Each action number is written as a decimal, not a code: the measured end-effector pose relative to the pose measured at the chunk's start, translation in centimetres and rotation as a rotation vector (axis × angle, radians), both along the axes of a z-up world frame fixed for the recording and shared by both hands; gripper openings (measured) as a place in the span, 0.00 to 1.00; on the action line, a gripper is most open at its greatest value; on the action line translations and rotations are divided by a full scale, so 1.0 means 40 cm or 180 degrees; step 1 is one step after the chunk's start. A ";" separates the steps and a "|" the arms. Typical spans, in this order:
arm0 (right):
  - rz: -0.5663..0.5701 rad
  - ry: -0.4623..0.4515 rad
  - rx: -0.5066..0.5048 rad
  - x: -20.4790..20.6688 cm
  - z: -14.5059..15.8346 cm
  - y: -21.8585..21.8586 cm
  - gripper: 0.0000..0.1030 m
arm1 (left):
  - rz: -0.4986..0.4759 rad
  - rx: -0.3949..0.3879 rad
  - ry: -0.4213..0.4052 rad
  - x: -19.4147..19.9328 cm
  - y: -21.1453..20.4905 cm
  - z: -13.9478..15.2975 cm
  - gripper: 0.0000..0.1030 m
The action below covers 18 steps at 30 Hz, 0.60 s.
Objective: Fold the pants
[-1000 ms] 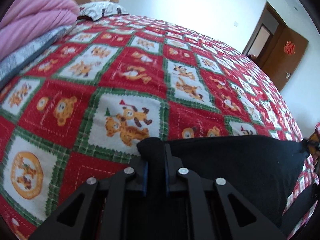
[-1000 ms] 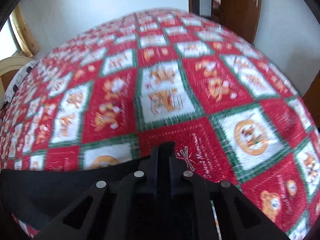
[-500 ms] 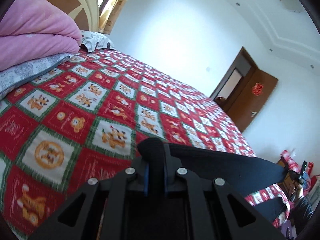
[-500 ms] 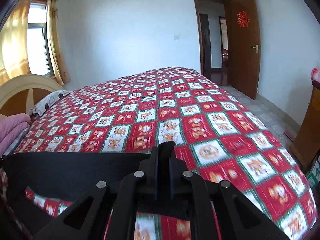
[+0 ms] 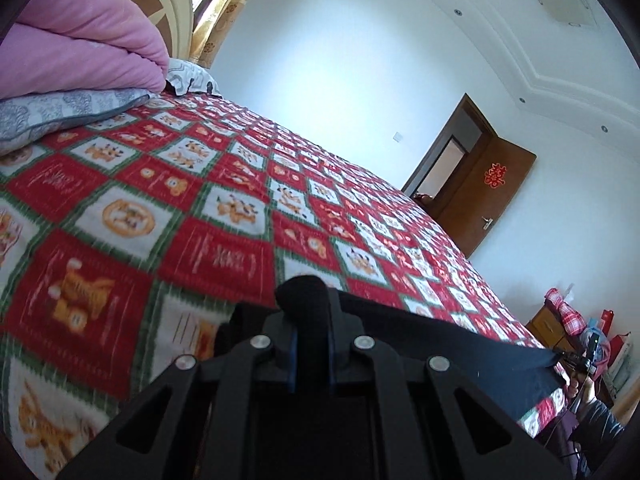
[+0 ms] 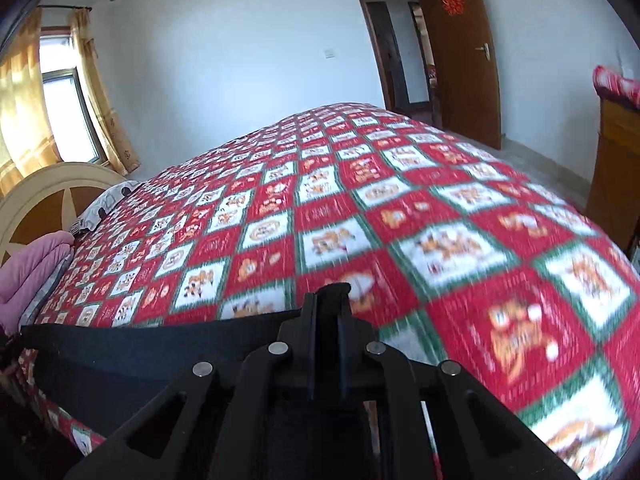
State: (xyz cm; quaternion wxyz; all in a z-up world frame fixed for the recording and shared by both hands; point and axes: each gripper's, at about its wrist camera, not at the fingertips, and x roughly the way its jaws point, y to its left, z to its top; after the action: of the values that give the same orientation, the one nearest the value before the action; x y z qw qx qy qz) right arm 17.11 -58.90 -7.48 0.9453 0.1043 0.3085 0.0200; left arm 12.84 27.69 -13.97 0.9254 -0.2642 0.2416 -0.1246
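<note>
The black pants [image 5: 460, 344] hang stretched between my two grippers above the red patterned bedspread [image 5: 224, 208]. My left gripper [image 5: 310, 304] is shut on one bunched end of the pants. My right gripper [image 6: 326, 300] is shut on the other end, and the black cloth [image 6: 140, 344] runs taut to the left from it. The cloth below both grippers is hidden by the gripper bodies.
Pink folded blankets [image 5: 76, 48] on a grey one lie at the bed's head by the cream headboard [image 6: 48, 192]. A patterned pillow [image 5: 188, 80] lies behind them. A brown door [image 6: 460, 48] stands open past the bed. A wooden cabinet [image 6: 616, 168] stands at right.
Both grippers have risen and tilted up with the pants, so the room walls and door came into view. The pants stay stretched between them.
</note>
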 end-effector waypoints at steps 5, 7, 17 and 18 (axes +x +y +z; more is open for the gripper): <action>-0.0064 0.0015 0.0082 -0.044 -0.025 -0.020 0.08 | -0.0060 0.0088 -0.0028 -0.043 -0.004 -0.024 0.11; -0.0062 0.0047 0.0077 -0.057 -0.036 -0.023 0.09 | -0.0081 0.0171 -0.0005 -0.054 -0.009 -0.037 0.12; -0.0199 0.0072 0.0083 -0.133 -0.051 -0.055 0.26 | 0.0082 0.0268 0.0027 -0.118 0.042 -0.056 0.34; -0.0222 0.0068 0.0058 -0.140 -0.048 -0.056 0.26 | 0.0126 0.0277 0.0046 -0.125 0.051 -0.058 0.34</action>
State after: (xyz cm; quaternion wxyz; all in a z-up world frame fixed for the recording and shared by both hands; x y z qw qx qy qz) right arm 11.50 -61.14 -9.39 0.9410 0.1237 0.3147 -0.0113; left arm 7.86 29.72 -16.30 0.9365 -0.2294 0.2481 -0.0938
